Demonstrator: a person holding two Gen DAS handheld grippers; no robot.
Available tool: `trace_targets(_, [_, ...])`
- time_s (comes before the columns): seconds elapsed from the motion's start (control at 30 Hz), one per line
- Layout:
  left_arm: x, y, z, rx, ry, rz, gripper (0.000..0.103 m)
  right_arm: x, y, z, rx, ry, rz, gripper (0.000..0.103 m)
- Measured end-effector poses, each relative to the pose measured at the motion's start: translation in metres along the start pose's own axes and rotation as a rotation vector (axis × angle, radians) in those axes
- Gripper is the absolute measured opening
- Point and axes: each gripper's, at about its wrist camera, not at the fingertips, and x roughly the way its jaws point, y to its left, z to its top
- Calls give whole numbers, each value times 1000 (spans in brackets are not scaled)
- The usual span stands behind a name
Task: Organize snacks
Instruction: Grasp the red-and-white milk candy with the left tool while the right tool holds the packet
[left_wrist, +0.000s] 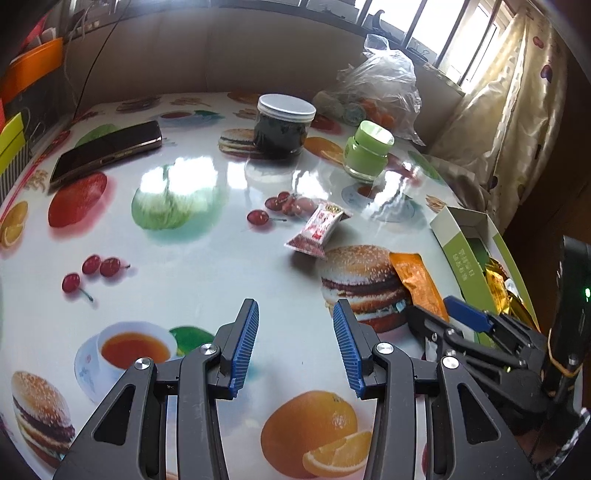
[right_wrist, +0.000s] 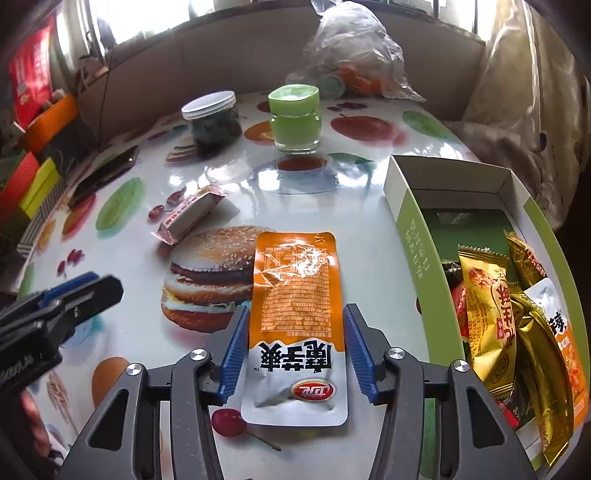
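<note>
An orange and white snack packet (right_wrist: 295, 295) lies flat on the fruit-print table, face down along the gripper's line. My right gripper (right_wrist: 295, 310) is open and straddles it, its blue pads close beside the packet's two long edges without squeezing it. Right of it stands an open green and white carton (right_wrist: 406, 221) holding several gold and orange snack packets (right_wrist: 487, 314). A small red and white wrapped snack (left_wrist: 319, 229) lies further out on the table. My left gripper (left_wrist: 295, 314) hovers open over the table with nothing between its fingers, left of the right gripper (left_wrist: 439, 314).
A dark-filled jar with a white lid (left_wrist: 284, 125), a green jar (left_wrist: 369, 151) and a clear plastic bag (left_wrist: 376, 88) stand at the table's far side. A phone (left_wrist: 107, 151) lies at the far left. A curtain (left_wrist: 517, 110) hangs beyond the right edge.
</note>
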Motion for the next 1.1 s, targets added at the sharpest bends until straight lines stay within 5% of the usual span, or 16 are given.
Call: trace_targets(1.1, [67,-23,54,122,63,-9,43,-10,-2,-9,12,-24,47,43])
